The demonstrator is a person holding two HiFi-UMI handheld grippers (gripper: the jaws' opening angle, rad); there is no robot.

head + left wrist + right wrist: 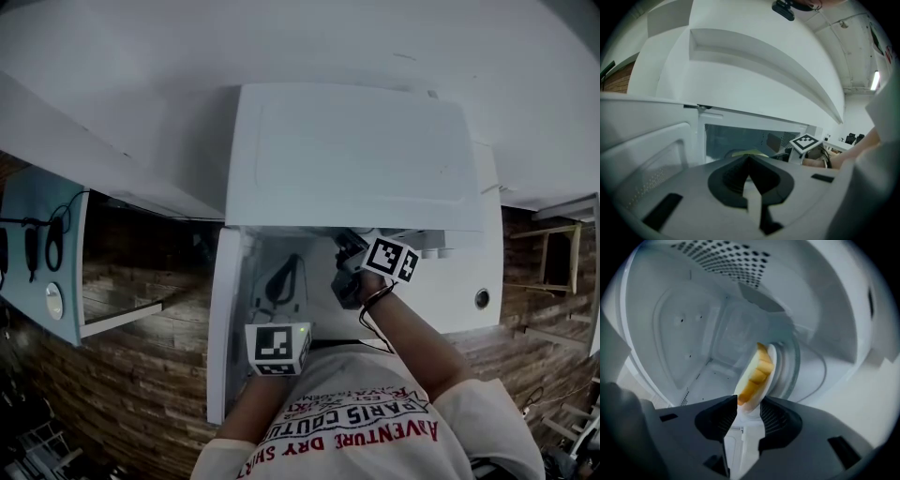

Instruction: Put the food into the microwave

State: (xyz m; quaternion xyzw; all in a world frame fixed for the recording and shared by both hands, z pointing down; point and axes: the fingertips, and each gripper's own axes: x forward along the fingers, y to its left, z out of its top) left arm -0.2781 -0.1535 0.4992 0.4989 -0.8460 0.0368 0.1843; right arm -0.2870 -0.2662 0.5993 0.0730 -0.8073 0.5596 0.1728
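The white microwave (347, 155) stands with its door (217, 328) swung open to the left. My right gripper (349, 272) reaches inside the cavity. In the right gripper view its jaws (749, 404) stand apart, and the rim of a white plate (771, 376) with yellow food (757, 376) lies between them; the gripper is open. The plate is at the glass turntable (808, 366). My left gripper (750, 159) is shut and empty. It hangs in front of the opening, its marker cube (277, 349) close to my chest.
The cavity's rear wall and perforated ceiling (736, 258) close in around the right gripper. A white shelf (103, 173) runs along the left, with a pale blue panel (37, 244) below it. A wooden frame (555, 255) stands at the right over the wood floor.
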